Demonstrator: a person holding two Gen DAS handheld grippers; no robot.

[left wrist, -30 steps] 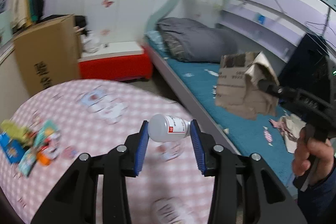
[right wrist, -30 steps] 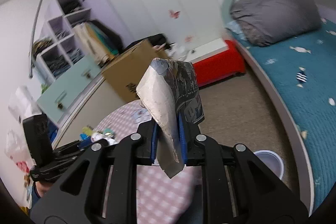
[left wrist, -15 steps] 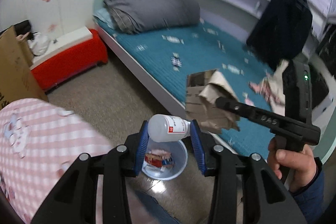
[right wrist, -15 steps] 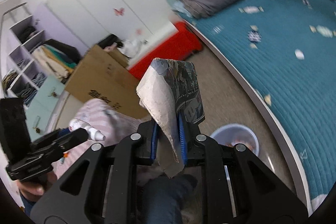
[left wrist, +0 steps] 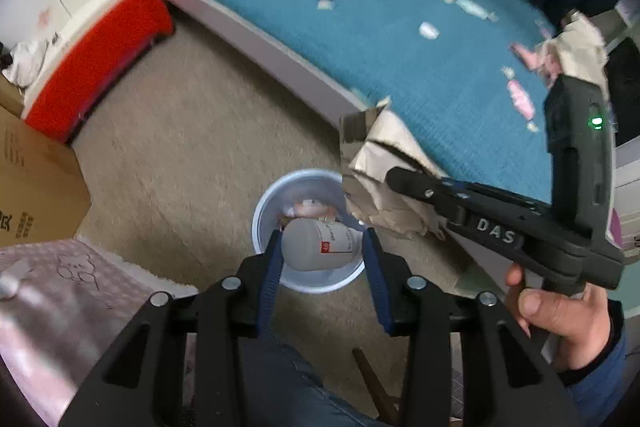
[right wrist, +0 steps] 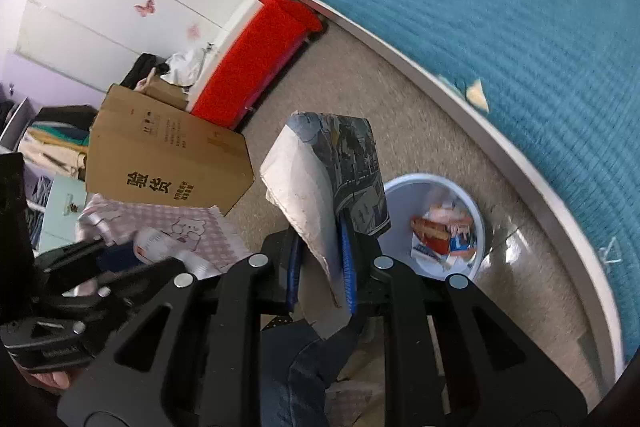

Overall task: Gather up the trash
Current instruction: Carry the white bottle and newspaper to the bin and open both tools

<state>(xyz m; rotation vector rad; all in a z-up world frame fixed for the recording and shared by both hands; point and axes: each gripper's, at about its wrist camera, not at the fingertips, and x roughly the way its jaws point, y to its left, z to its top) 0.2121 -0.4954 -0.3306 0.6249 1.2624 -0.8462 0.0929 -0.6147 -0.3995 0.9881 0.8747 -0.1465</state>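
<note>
My left gripper (left wrist: 322, 251) is shut on a small white plastic bottle (left wrist: 320, 245) with a red-marked label, held sideways right above a pale blue trash bin (left wrist: 264, 211) on the floor. My right gripper (right wrist: 322, 259) is shut on a folded piece of torn cardboard (right wrist: 320, 179), grey inside and printed outside. In the left wrist view the right gripper (left wrist: 400, 179) holds this cardboard (left wrist: 380, 163) just right of the bin. In the right wrist view the bin (right wrist: 404, 187) holds several wrappers, and the left gripper with the bottle (right wrist: 156, 245) shows at lower left.
A bed with a teal cover (left wrist: 400, 27) runs along the right, candy wrappers scattered on it. A red bench (left wrist: 92, 55) and a brown carton (right wrist: 160, 155) stand at the left. A pink checked tablecloth (left wrist: 60, 291) covers the table at lower left. The floor is beige carpet.
Both grippers have swung down and away from the table toward the floor bin. The bottle now hangs directly over the bin and the cardboard is beside its rim.
</note>
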